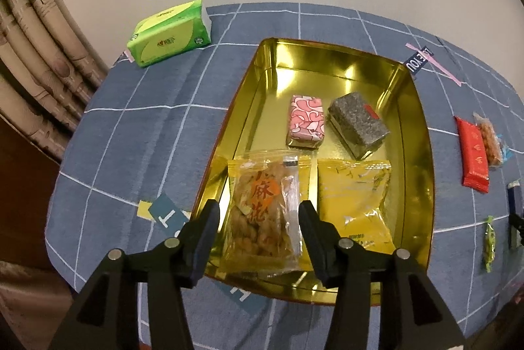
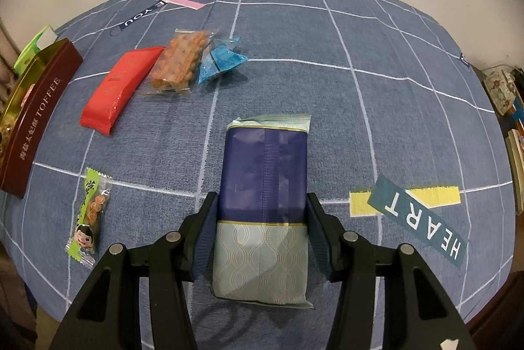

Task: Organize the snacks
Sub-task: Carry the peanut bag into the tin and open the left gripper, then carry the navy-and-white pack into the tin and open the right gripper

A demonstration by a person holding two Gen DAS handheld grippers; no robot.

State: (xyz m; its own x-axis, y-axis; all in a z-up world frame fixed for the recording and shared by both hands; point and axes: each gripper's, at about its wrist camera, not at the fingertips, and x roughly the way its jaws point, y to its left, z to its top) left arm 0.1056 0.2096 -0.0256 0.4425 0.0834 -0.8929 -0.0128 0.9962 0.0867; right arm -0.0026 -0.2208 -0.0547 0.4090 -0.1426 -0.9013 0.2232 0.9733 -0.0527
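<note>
A gold tin (image 1: 255,78) holds a clear fried-twist packet (image 1: 262,212), a yellow packet (image 1: 357,202), a pink block (image 1: 306,120) and a grey speckled block (image 1: 357,124). My left gripper (image 1: 258,219) is open, its fingers either side of the fried-twist packet, just above the tin. My right gripper (image 2: 262,215) is closed on a navy and pale-green packet (image 2: 263,186) over the cloth. On the cloth lie a red packet (image 2: 119,87), a clear cracker packet (image 2: 180,61), a blue candy (image 2: 219,60) and a small green packet (image 2: 88,212).
A blue checked cloth (image 2: 360,107) covers the table. A green tissue pack (image 1: 170,33) lies at the back left of the tin. The tin's maroon side (image 2: 36,120) reads TOFFEE at the right view's left edge. Curtains (image 1: 36,55) hang far left.
</note>
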